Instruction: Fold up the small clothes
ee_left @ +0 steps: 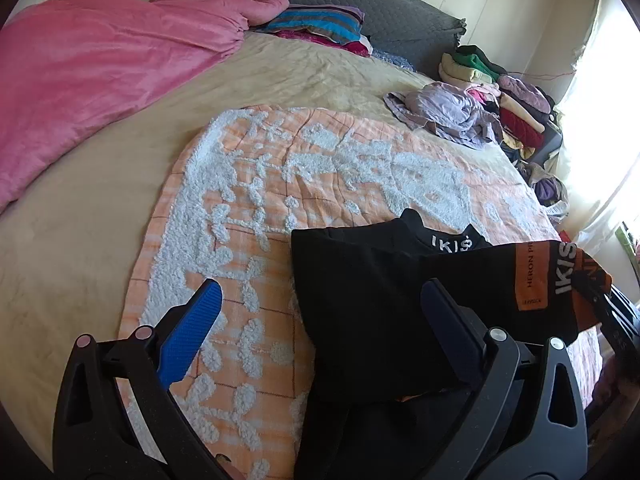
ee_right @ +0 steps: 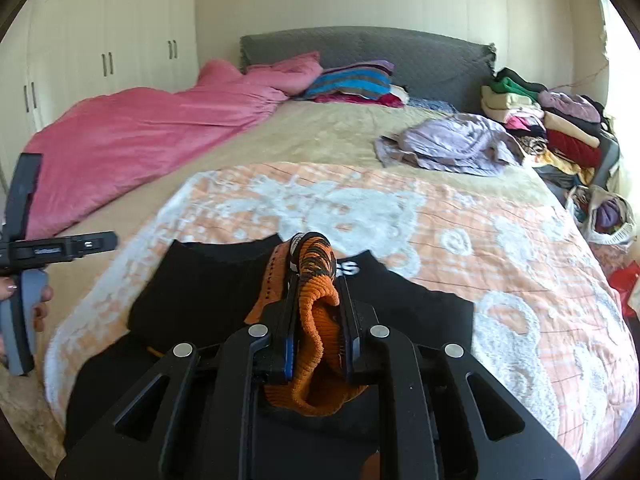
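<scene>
Now the right gripper is pressed together on a bunch of orange and black knitted cloth, which belongs to the black garment. The cloth sits between its two blue pads and hangs out below them in a thick fold. The rest of the garment lies on the orange and white blanket, in the near part of the bed, and white letters show on a black edge just beside the gripper.

In the left wrist view, the left gripper is spread wide and holds nothing. One blue finger stands over the blanket, and the other is over the black garment; I cannot tell if it touches the cloth. An orange label with dark letters is visible on the raised right part of the garment.

Farther away, a pink duvet covers the left side of the bed. A crumpled lilac cloth lies near the far right corner, and beside it there is a pile of folded clothes. At the left edge of the right wrist view, a hand holds the handle of the left gripper.
</scene>
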{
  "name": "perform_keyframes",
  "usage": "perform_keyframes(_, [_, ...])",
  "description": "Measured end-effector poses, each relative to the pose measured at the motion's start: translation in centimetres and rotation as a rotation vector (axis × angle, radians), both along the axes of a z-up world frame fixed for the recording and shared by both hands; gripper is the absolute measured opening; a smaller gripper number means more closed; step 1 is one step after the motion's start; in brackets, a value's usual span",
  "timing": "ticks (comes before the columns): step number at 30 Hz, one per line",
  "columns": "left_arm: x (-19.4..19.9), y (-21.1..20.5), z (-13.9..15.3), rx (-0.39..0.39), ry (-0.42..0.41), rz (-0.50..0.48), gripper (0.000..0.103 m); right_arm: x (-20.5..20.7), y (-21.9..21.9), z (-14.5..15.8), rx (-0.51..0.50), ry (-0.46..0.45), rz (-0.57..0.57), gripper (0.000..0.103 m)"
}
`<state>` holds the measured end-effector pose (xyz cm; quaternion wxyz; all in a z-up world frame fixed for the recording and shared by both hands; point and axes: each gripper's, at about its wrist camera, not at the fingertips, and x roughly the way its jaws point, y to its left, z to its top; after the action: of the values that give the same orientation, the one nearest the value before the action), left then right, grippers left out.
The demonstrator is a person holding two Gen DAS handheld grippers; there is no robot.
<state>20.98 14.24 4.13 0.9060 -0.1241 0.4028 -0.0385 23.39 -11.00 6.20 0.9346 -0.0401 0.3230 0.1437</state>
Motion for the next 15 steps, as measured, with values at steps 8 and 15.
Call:
perform_keyframes(8, [0.6, -1.0, -1.1, 0.038, 0.019, -0.016, 0.093, 0.7, -1.5, -2.3, -0.016, 0.036, -0.049, 0.016])
perform_keyframes(15, [0.7, -3.5, -2.1, 0.074, 0.023, -0.071, 0.093, 0.8, -2.0, -3.3, -0.016, 0.055, -0.074, 0.019])
